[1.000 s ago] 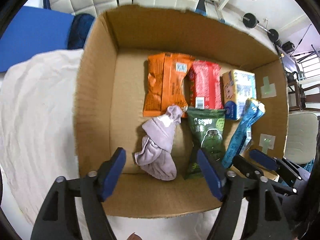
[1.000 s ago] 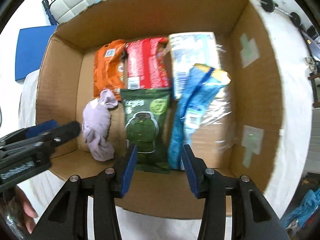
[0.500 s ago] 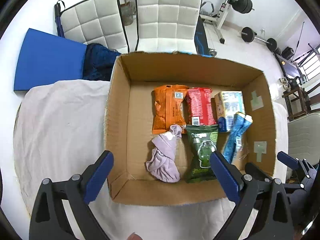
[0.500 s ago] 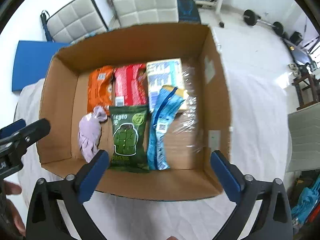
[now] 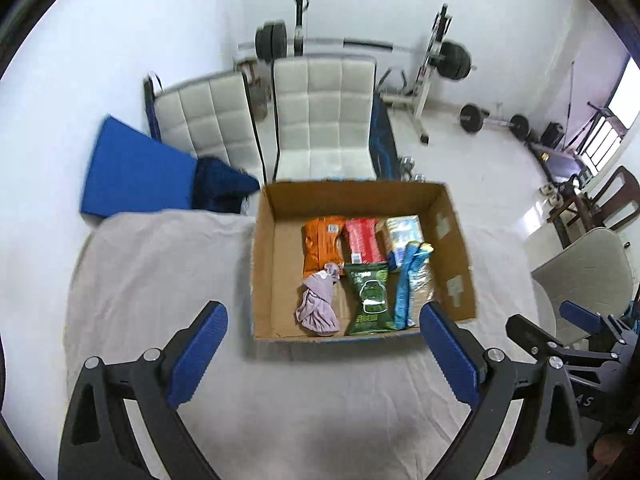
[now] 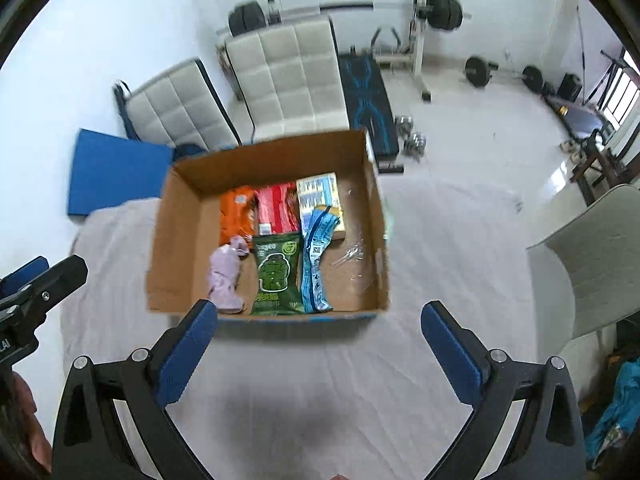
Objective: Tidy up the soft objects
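An open cardboard box (image 5: 266, 276) (image 6: 176, 248) stands on a white-covered table. Inside lie an orange packet (image 5: 322, 244) (image 6: 236, 218), a red packet (image 5: 362, 240) (image 6: 276, 212), a white-blue pack (image 5: 406, 232) (image 6: 318, 192), a green packet (image 5: 370, 298) (image 6: 276, 276), a blue packet (image 5: 406, 284) (image 6: 316, 260) and a knotted lilac cloth (image 5: 318, 306) (image 6: 226, 276). My left gripper (image 5: 322, 352) is open and empty, held back from the box's near wall. My right gripper (image 6: 320, 348) is open and empty too, near the front.
The white table cloth (image 5: 160, 272) (image 6: 448, 264) lies around the box. Two white quilted chairs (image 5: 324, 116) (image 6: 288, 80), a blue mat (image 5: 132, 168) and weight equipment (image 5: 440, 60) stand behind. A beige chair (image 6: 592, 256) is at the right.
Both grippers have pulled up and back from inside the box, and both have opened wide. The box's contents lie as before.
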Demonstrator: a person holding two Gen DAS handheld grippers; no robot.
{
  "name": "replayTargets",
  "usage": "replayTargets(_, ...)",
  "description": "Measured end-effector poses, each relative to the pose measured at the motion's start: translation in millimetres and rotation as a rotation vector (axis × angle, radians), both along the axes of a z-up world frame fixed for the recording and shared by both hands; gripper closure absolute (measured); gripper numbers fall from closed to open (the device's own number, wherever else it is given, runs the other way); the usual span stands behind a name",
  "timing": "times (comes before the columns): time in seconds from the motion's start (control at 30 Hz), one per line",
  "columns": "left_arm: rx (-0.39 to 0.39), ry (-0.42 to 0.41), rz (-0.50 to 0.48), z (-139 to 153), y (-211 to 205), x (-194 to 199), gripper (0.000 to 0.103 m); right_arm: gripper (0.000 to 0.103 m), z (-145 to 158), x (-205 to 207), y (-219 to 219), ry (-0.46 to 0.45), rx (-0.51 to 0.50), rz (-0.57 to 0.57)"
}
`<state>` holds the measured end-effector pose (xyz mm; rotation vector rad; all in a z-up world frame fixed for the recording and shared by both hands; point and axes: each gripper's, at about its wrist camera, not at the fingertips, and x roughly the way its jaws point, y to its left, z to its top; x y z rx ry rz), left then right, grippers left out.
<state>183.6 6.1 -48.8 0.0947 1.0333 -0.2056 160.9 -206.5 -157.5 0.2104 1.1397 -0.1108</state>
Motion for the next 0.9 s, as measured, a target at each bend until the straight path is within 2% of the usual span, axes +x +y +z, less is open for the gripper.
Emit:
replayTargets(0.13, 0.018, -0.055, -0.002, 34.4, 1.8, -38.7, 0.004, 0.0, 51.2, -47.6, 5.7, -0.076, -0.02, 0.003)
replayTargets(0.3, 0.012, -0.114, 0.01, 69.8, 9.7, -77.6, 0.004, 0.0, 100.4, -93.9, 9.3, -0.132, -0.019, -0.007)
replayTargets(0.43, -0.002, -0.138, 0.029, 84.4, 14.3, -96.5, 0.004, 0.0, 135.4, -125.0, 8.6, -0.175, -0.018, -0.035)
replayTargets(0.63, -0.025, -0.151, 0.033, 98.0, 16.8, -119.4, 0.004, 0.0, 170.5, -157.6, 17.6, -0.21, -0.042, -0.038)
replayTargets(0.9, -0.021, -0.143, 0.024, 103.7, 13.0, -139.7, 0.004, 0.0, 195.2, -184.1, 27.7, -0.222, -0.059, -0.036)
